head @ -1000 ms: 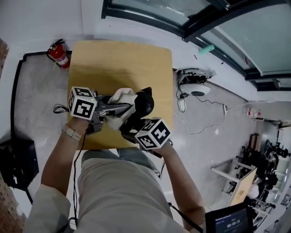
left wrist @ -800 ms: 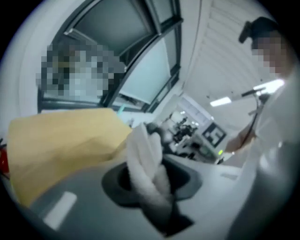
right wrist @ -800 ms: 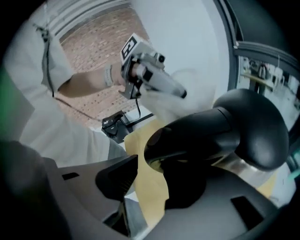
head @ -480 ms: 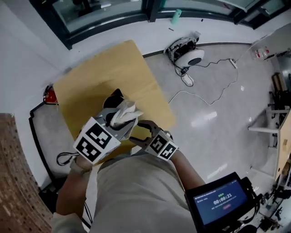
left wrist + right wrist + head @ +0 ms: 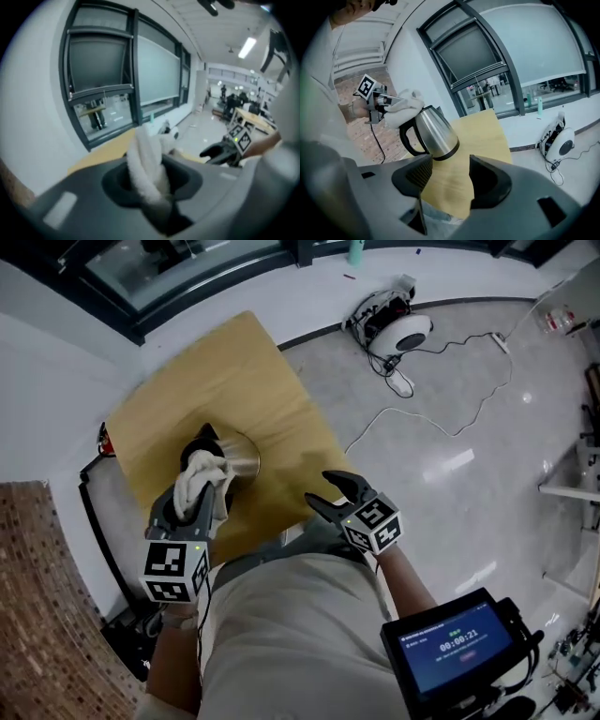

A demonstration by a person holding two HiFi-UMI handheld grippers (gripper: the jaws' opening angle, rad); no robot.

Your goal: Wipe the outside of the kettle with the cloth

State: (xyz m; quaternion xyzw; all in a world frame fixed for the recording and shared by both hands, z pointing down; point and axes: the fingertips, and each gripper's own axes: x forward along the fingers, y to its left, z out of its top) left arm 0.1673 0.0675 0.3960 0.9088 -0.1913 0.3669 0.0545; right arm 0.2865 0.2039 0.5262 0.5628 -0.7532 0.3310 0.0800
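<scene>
One upright kettle (image 5: 433, 133), handle (image 5: 408, 136) toward left tool (image 5: 199, 499) clenching cloth (image 5: 199, 472); right tool (image 5: 329, 495), just opened, empty.

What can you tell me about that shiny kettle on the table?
The kettle has a brushed steel body, a black loop handle and a black band round its base. It stands on the wooden table. A white cloth, pinched in the left hand-held gripper, lies against its top by the handle. The right hand-held gripper, whose jaws have just been opening with nothing between them, is clear of it.
</scene>
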